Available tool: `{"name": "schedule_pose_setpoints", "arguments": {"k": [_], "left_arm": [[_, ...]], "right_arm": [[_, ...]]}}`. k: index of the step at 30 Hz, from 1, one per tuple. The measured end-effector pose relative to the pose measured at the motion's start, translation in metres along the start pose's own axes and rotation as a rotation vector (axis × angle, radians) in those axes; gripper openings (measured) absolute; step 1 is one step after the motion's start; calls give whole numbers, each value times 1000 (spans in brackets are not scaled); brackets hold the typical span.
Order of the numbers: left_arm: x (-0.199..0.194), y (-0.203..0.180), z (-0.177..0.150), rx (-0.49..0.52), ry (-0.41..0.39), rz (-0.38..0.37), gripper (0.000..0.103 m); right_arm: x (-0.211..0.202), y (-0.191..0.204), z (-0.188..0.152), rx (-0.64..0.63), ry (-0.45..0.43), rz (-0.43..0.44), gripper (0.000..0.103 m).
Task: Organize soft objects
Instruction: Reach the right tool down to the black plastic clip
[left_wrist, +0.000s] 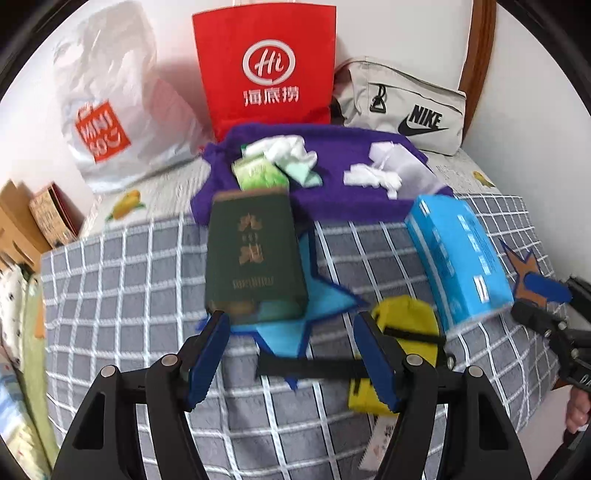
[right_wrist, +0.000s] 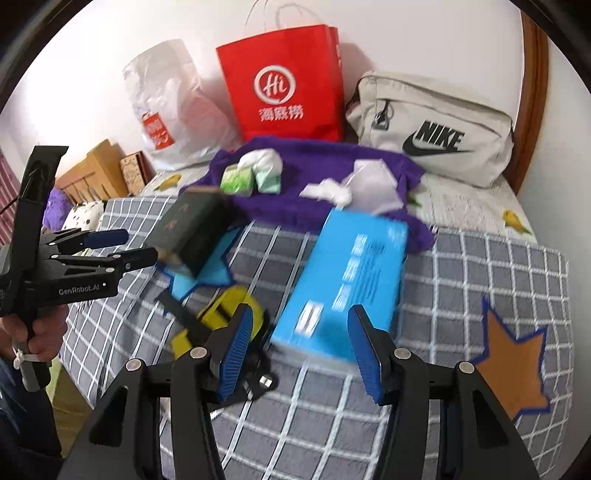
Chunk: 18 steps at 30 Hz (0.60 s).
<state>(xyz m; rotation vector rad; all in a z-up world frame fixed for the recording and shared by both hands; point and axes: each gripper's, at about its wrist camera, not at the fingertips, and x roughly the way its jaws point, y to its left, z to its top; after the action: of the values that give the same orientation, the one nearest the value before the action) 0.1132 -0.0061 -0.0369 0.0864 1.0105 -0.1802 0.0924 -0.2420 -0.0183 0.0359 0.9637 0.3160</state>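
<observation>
Grippers over a checked blanket (left_wrist: 110, 295): left gripper (left_wrist: 290, 356) spread wide, empty, before the dark green pack (left_wrist: 255, 258); right gripper (right_wrist: 297, 349) likewise parted, before the blue tissue pack (right_wrist: 347, 280).

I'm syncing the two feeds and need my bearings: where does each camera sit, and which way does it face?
Left wrist: on the left tool, facing the dark green pack and the wall; own open fingers show, the right tool at right.
Right wrist: on the right tool, facing the blue tissue pack; the left tool and hand at left.
Shared: red bag, Nike bag, purple cloth.
</observation>
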Motion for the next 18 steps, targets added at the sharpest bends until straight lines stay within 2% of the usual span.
{"name": "schedule_pose_setpoints", "arguments": {"k": [6, 15, 18], "left_arm": [[5, 9, -30, -42, 31, -11, 68], [10, 26, -59, -94, 51, -34, 68], [14, 30, -65, -99, 61, -35, 68]], "right_arm": [[14, 16, -36, -18, 55, 31, 53], [56, 38, -83, 17, 191, 106, 54], [58, 41, -85, 38, 176, 99, 55]]}}
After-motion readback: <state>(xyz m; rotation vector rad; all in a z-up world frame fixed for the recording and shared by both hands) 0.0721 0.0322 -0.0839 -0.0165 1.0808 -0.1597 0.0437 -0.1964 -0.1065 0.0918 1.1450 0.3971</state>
